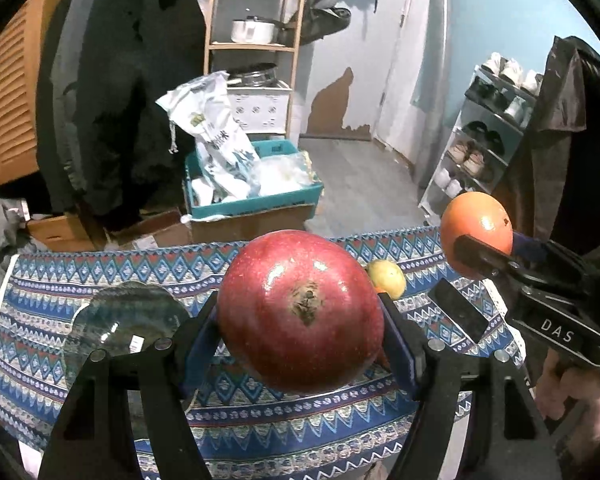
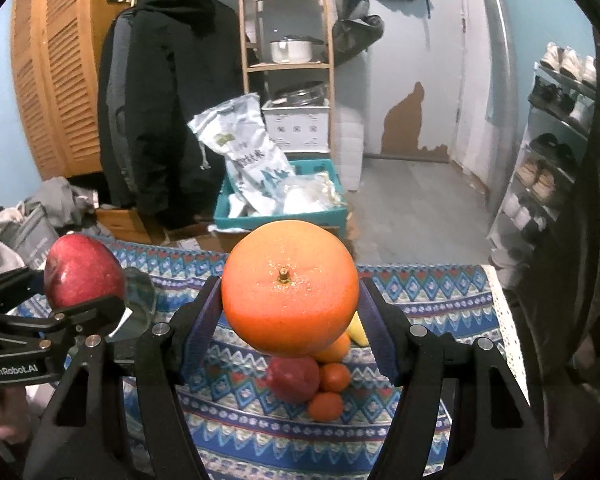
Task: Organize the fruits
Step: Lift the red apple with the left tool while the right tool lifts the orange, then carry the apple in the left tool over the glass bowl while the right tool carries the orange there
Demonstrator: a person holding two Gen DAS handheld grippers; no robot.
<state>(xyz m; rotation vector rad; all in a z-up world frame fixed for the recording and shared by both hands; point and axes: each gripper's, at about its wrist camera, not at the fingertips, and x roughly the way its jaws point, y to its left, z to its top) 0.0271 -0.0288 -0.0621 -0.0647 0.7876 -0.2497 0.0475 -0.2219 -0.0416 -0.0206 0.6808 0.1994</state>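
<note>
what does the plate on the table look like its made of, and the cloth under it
Plate: looks like clear glass, glossy, since the cloth pattern shows through it and its scalloped rim catches glare; clear plastic can't be ruled out.
Tablecloth: seems a woven or printed fabric, matte, with blue, red and white geometric bands and a white lacy edge that drapes softly over the table side.

Fruit pile (image 2: 320, 376) half behind orange (image 2: 290, 288)

Both wrist views look down, close, sharing the patterned tablecloth (image 1: 100, 276).
</note>
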